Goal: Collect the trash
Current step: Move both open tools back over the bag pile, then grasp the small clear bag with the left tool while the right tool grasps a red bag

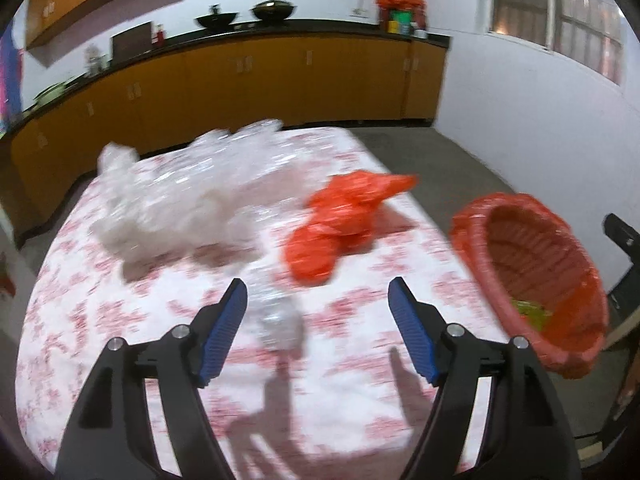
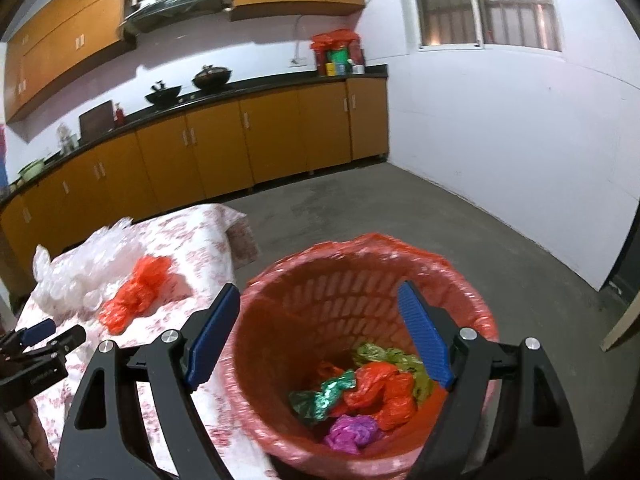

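My left gripper (image 1: pixel 318 284) stands open above the floral-clothed table (image 1: pixel 120 320). A small crumpled clear wrapper (image 1: pixel 280 324) lies on the cloth below its jaws, untouched. Farther back lie an orange plastic bag (image 1: pixel 340 224) and a big heap of clear plastic (image 1: pixel 180 204). At the table's right edge stands the red-lined basket (image 1: pixel 532 280). My right gripper (image 2: pixel 318 286) is open and empty over the basket (image 2: pixel 360 244), which holds a red bag (image 2: pixel 380 392), a green wrapper (image 2: pixel 324 396), a magenta piece (image 2: pixel 352 432) and an olive one (image 2: pixel 392 356). The left gripper (image 2: pixel 40 332) shows at the far left.
A long counter with orange cabinets (image 2: pixel 240 140) and two woks (image 2: pixel 212 76) runs along the far wall. Bare concrete floor (image 2: pixel 440 208) lies between the table and the white wall. A dark frame (image 1: pixel 620 240) stands just right of the basket.
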`<control>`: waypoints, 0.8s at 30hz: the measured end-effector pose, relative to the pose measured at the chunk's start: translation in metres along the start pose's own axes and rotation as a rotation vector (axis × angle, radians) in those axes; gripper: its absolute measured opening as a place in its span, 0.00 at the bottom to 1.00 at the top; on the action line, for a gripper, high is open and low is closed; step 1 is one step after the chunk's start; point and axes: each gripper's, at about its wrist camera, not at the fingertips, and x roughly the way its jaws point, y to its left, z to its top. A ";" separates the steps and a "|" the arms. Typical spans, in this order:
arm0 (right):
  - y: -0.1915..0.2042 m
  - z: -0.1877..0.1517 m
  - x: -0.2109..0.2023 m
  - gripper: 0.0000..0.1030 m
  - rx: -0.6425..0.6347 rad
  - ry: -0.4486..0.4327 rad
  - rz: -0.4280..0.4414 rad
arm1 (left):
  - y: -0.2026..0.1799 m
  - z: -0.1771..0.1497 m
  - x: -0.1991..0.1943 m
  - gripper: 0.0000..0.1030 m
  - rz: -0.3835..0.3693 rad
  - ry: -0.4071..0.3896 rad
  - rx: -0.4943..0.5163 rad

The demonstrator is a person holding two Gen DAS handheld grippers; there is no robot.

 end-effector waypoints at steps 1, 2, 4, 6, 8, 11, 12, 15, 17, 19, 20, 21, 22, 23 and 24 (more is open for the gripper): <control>0.007 -0.001 0.001 0.79 -0.009 0.006 0.011 | 0.011 -0.002 0.004 0.70 0.022 0.013 -0.018; 0.011 -0.002 0.002 0.79 -0.015 0.008 0.018 | 0.017 -0.003 0.006 0.70 0.030 0.020 -0.029; 0.022 -0.004 0.004 0.79 -0.034 0.013 0.032 | 0.028 -0.005 0.012 0.70 0.039 0.039 -0.060; 0.032 -0.005 0.006 0.79 -0.053 0.019 0.045 | 0.036 -0.006 0.020 0.70 0.035 0.060 -0.085; 0.042 -0.007 0.007 0.79 -0.070 0.026 0.057 | 0.040 -0.006 0.025 0.70 0.028 0.075 -0.099; 0.054 -0.010 0.008 0.79 -0.095 0.032 0.069 | 0.044 -0.006 0.039 0.70 0.015 0.111 -0.133; 0.057 -0.010 0.008 0.79 -0.103 0.034 0.071 | 0.045 -0.006 0.041 0.70 0.009 0.120 -0.144; 0.064 -0.012 0.011 0.79 -0.126 0.042 0.073 | 0.047 -0.006 0.052 0.65 -0.002 0.144 -0.169; 0.067 -0.013 0.012 0.79 -0.132 0.050 0.074 | 0.047 -0.007 0.060 0.58 -0.015 0.170 -0.181; 0.069 -0.014 0.014 0.79 -0.137 0.056 0.075 | 0.046 -0.007 0.062 0.52 -0.011 0.166 -0.182; 0.071 -0.014 0.014 0.79 -0.139 0.057 0.075 | 0.046 -0.007 0.063 0.48 -0.014 0.166 -0.181; 0.072 -0.014 0.014 0.79 -0.142 0.059 0.076 | 0.047 -0.006 0.063 0.43 -0.016 0.163 -0.182; 0.074 -0.014 0.015 0.79 -0.144 0.061 0.078 | 0.048 -0.006 0.063 0.42 -0.029 0.166 -0.190; 0.075 -0.014 0.015 0.79 -0.146 0.062 0.079 | 0.049 -0.006 0.062 0.40 -0.031 0.165 -0.192; 0.077 -0.014 0.015 0.79 -0.148 0.062 0.082 | 0.050 -0.006 0.063 0.38 -0.033 0.165 -0.195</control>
